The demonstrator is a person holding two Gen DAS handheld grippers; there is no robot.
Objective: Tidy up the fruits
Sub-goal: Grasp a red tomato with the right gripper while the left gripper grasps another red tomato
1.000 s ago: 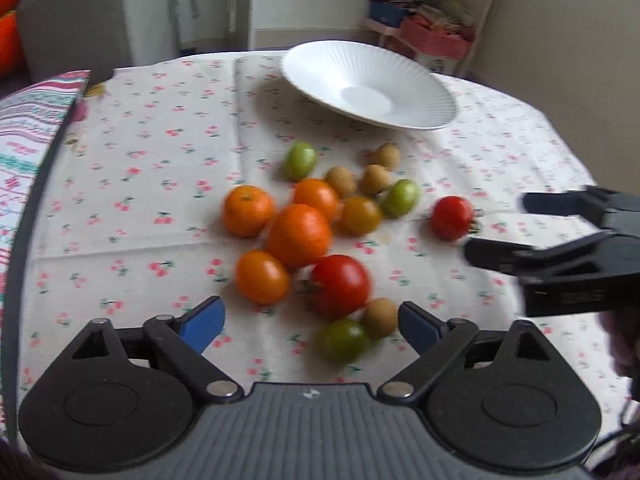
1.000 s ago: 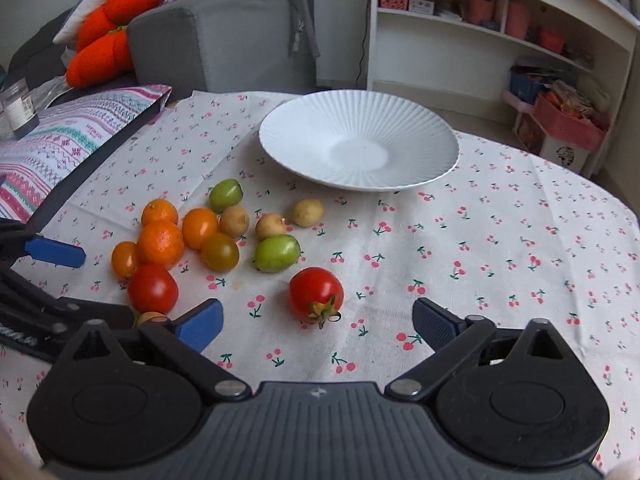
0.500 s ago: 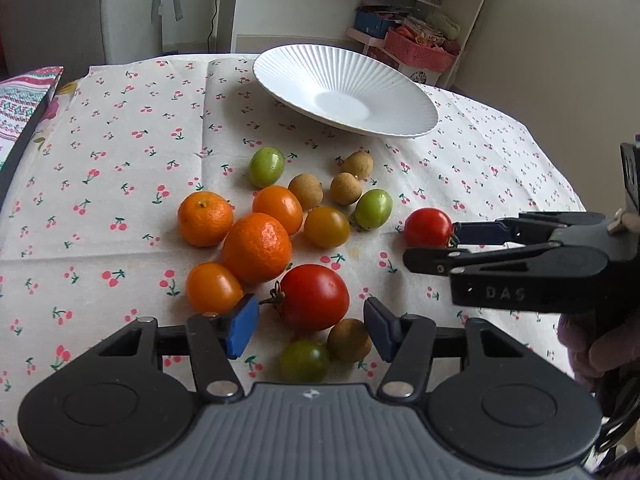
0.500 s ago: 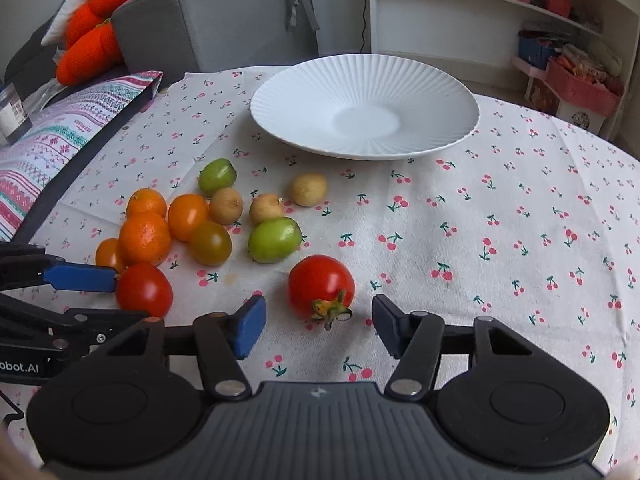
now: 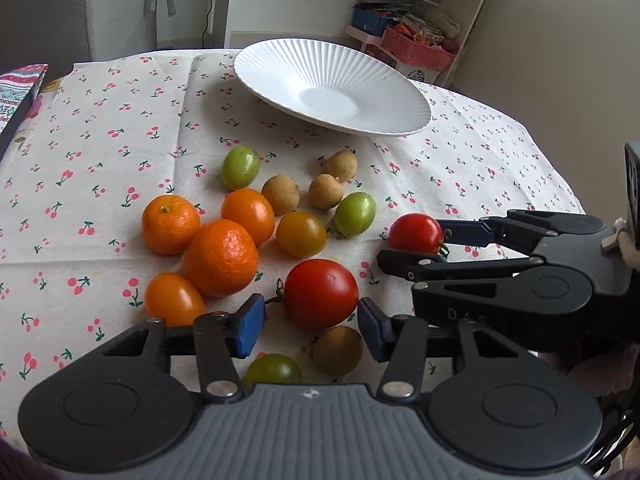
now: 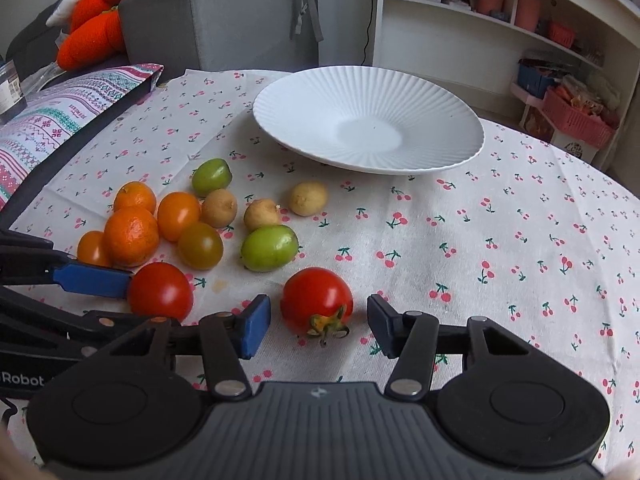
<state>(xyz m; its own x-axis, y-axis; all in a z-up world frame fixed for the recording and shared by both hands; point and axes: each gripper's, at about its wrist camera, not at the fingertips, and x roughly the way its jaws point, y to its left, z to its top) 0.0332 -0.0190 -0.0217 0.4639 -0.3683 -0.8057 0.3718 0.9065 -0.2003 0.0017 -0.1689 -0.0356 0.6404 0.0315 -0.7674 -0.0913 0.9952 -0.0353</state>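
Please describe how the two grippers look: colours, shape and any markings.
Both the left gripper and the right gripper are black, with a ribbed grey body, round side housings, silver pivot pins and blue fingertip pads. Seen side-on they carry "Robot" and "DAS" lettering.

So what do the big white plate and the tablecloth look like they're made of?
White plate: probably glazed ceramic or porcelain, hard and smooth with a soft sheen and fine moulded ribs fanning from the centre. It could be melamine.
Tablecloth: woven fabric, likely cotton, matte, with pressed fold creases and a printed cherry pattern.
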